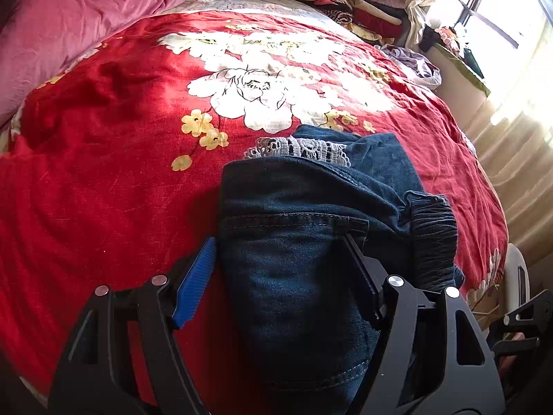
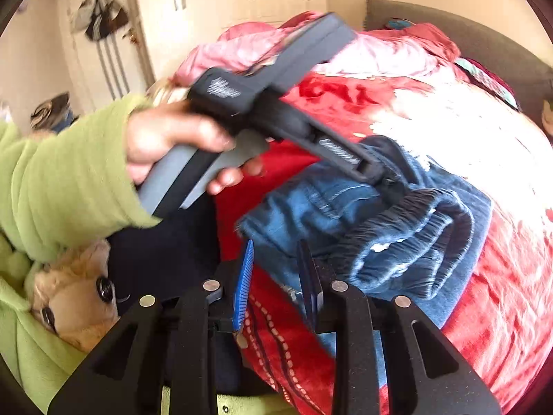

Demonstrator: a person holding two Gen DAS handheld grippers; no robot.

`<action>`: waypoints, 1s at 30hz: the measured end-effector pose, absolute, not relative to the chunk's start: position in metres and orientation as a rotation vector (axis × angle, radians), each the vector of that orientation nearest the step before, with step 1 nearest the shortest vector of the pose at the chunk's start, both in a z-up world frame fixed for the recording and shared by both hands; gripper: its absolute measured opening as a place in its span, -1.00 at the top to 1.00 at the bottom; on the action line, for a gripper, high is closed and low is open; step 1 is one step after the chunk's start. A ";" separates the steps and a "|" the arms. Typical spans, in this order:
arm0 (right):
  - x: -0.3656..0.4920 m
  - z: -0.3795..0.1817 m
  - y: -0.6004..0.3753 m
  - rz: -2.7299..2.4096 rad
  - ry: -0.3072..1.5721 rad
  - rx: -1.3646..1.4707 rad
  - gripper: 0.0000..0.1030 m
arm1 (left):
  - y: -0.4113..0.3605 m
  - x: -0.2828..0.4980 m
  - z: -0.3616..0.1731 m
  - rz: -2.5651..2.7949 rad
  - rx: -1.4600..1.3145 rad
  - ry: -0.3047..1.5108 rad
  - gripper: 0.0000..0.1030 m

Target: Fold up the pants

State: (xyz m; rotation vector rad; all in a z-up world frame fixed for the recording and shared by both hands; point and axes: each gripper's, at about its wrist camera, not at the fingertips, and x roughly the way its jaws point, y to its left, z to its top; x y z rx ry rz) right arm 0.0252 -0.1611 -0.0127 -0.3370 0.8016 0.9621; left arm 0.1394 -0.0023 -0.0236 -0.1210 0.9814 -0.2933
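Your pants [image 1: 304, 228], dark blue denim, lie folded into a thick bundle on the red floral bedspread [image 1: 103, 173] near the bed's front edge. In your left wrist view their long axis runs from the camera away toward the headboard, with the lace-trimmed hem [image 1: 297, 148] at the far end and the gathered elastic waistband [image 1: 433, 238] bunched along the right side. Your left gripper [image 1: 280, 252] straddles the near end of the bundle, fingers spread wide on either side, not pinching. Your right gripper [image 2: 276, 269] sits by the waistband corner; its fingers look parted, though blur makes contact with the cloth uncertain. Folded clothes [image 1: 349, 3] are stacked beyond the bed.
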 end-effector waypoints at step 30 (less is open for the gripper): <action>0.025 0.049 -0.209 0.768 0.673 -0.179 -0.36 | -0.001 0.090 0.031 -0.260 -0.097 0.850 -0.47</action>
